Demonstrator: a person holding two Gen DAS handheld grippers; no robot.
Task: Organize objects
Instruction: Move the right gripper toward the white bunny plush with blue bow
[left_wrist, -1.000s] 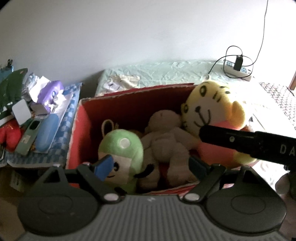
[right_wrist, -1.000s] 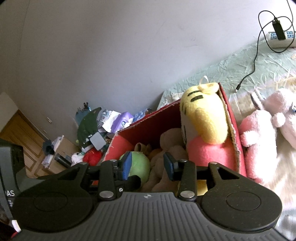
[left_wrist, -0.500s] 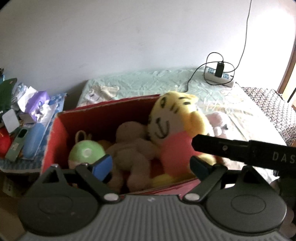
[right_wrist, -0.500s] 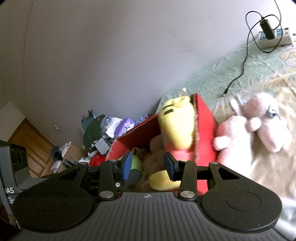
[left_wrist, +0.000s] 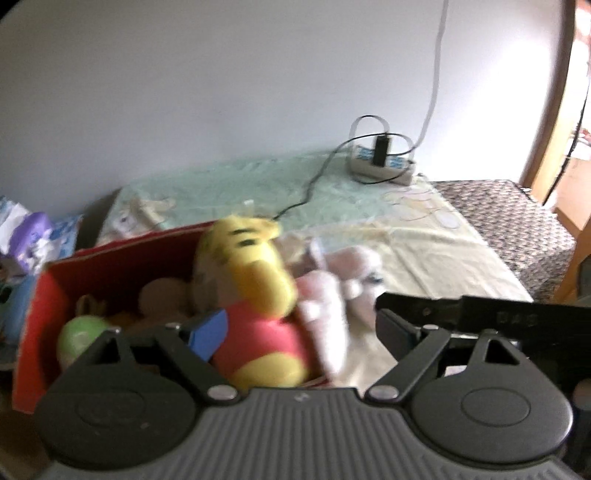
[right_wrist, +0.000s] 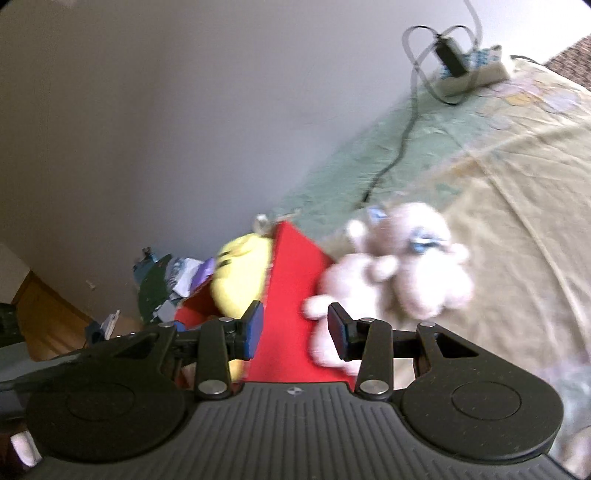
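On the bed, the pink plush lies beyond the right gripper's parted, empty fingers.

A bed covered by a pale green and yellow sheet stands against a plain wall. On it rest a red box, a pink plush toy just beside the box, and a power strip with a black cable.

Each gripper has a dark grey ribbed body with two round black discs and black linkage bars pinned by silver screws. The left gripper and the right gripper carry blue-padded fingers. Pale, blurred lettering marks a black bar.
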